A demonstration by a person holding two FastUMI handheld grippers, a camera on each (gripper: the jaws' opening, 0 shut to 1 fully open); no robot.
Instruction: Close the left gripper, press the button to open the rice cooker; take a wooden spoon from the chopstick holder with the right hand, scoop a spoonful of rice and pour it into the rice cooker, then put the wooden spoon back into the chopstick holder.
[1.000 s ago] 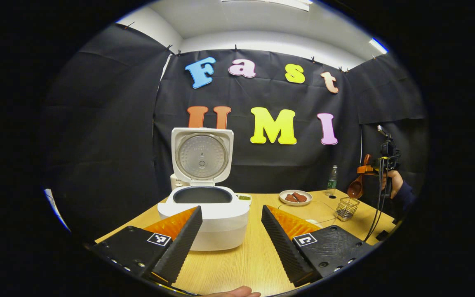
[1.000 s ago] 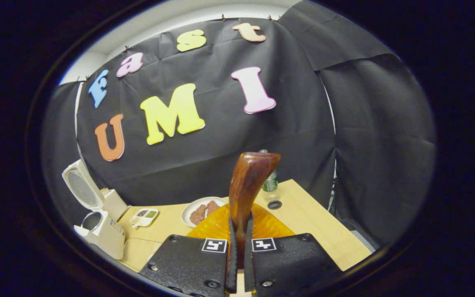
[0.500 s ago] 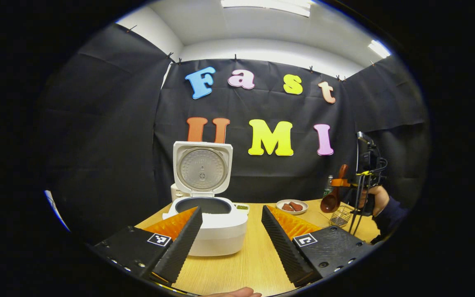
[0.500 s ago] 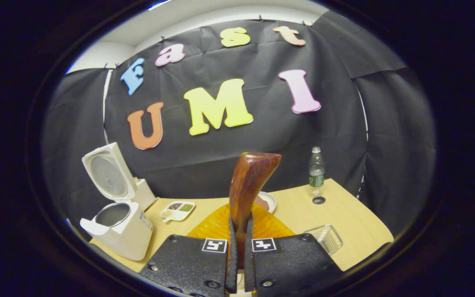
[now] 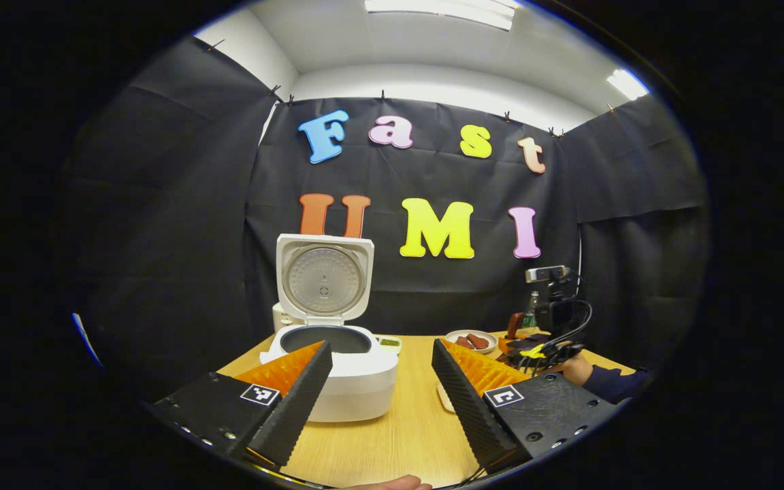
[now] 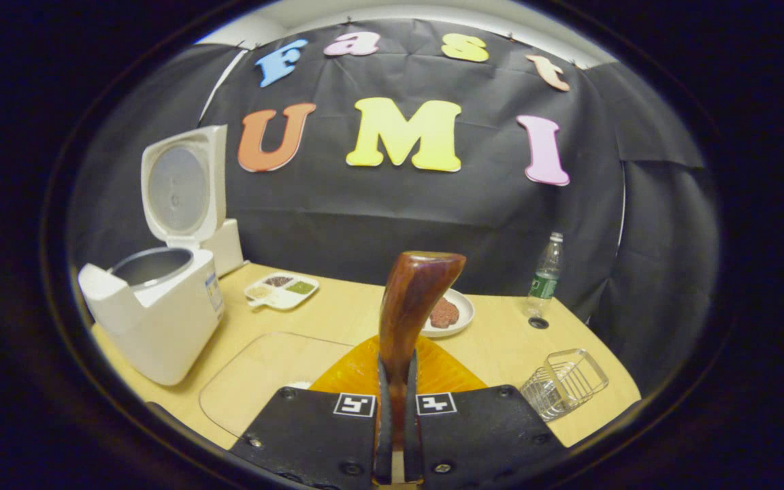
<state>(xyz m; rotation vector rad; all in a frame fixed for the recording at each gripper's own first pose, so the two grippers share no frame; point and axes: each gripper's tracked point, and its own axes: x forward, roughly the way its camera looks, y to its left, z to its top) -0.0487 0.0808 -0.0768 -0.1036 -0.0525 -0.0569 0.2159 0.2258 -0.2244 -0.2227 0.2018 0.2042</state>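
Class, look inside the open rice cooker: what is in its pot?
The rice cooker stands with its lid raised. The visible part of the inner pot looks bare metal, no rice showing. Its bottom is hidden behind the front rim.

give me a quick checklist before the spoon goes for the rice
1. Cooker lid open: ok, it stands upright and the pot shows.
2. Spoon held: ok, the right gripper is shut on its handle.
3. Spoon out of the holder: ok, the wire holder sits apart on the table.
4. Left gripper out of the way: ok, it hangs open in front of the cooker, touching nothing.
5. Rice located: cannot tell, a clear lid-like thing lies under the right gripper but no rice is plain to see.
6. Spoon bowl empty: cannot tell, it is hidden below the fingers.
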